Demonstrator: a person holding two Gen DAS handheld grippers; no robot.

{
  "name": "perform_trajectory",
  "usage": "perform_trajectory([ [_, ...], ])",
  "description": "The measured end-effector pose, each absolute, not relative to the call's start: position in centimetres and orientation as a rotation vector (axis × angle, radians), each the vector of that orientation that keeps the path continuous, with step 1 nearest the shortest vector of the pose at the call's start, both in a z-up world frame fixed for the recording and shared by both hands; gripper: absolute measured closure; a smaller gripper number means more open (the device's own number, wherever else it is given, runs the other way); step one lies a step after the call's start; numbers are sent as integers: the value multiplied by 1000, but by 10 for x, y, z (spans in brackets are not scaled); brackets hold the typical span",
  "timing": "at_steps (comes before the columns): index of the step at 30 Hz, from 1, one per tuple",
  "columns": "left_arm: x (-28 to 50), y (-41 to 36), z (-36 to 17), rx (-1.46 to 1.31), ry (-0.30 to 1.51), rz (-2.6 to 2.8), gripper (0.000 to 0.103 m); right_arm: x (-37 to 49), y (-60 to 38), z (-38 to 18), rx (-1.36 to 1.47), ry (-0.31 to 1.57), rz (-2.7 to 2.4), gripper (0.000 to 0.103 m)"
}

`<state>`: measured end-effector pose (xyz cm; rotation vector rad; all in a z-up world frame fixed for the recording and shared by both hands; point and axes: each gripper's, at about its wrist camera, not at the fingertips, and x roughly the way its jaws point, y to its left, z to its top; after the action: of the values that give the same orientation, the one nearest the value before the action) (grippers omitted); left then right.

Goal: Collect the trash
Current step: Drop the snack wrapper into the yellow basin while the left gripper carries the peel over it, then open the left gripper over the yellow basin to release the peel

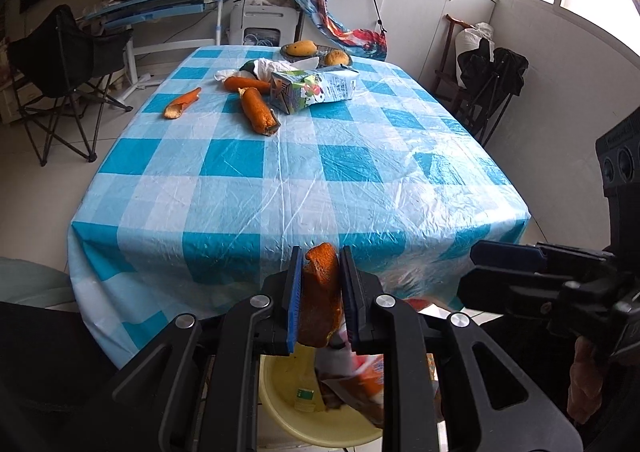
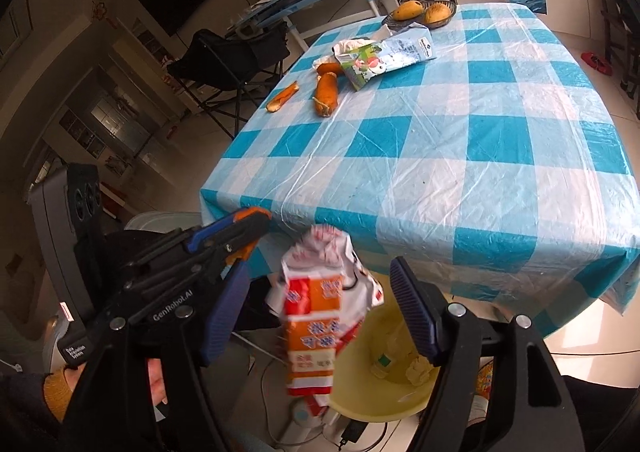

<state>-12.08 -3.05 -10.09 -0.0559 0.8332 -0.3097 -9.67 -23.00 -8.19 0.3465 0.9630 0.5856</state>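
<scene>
Below the near edge of a table draped in a blue-and-white checked plastic cloth (image 1: 280,180), the left wrist view shows the left gripper (image 1: 320,292) clamped on a piece of orange peel (image 1: 322,296), its blue-padded jaws pressing both sides. Directly under it stands a pale yellow bin (image 1: 280,408) holding a small green-labelled item and a blurred orange-and-white carton (image 1: 366,380). Farther back on the cloth lie a curled peel strip (image 1: 182,104), two thicker orange peel pieces (image 1: 258,110), crumpled white tissue and a flattened green-and-white drink carton (image 1: 314,88) whose print is too small to read; a dish (image 1: 320,51) behind holds two yellow fruits. From the right wrist view, the right gripper (image 2: 320,312) stands with its jaws wide apart, and the orange, red and white carton (image 2: 316,316) hangs between them, touching neither pad, above the rim of the yellow bin (image 2: 360,400); its printed characters are blurred. Some pale scraps and the green-labelled item sit in the bin. At the left of this view the left gripper (image 2: 244,240) bears the lettering "GenRobot.AI", and a tag below reads "Data Acquisition System". The flattened drink carton (image 2: 384,56) lies far back on the cloth.
</scene>
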Motion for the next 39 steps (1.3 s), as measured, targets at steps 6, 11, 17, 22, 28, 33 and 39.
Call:
perform_trajectory([
  [6,-132,-35,-105,-45,869,-343,86,-101,-236,-71,356,891,557,29],
  [11,-139,-52,-124,13,1000,-420,79,-100,-240,-70,335,864,505,28],
  [17,-153,-60,-117,102,928,-376,44,-103,-247,-67,351,823,461,27],
  [22,-153,-37,-104,36,845,-255,24,-102,-249,-72,353,827,430,26],
  [28,-141,-5,-99,-70,823,-111,20,-100,-248,-78,344,837,419,25],
  [33,-122,12,-81,-131,777,-75,17,-96,-246,-79,364,837,422,25],
  [39,-76,25,-53,-166,759,-53,16,-80,-239,-70,338,833,437,24],
])
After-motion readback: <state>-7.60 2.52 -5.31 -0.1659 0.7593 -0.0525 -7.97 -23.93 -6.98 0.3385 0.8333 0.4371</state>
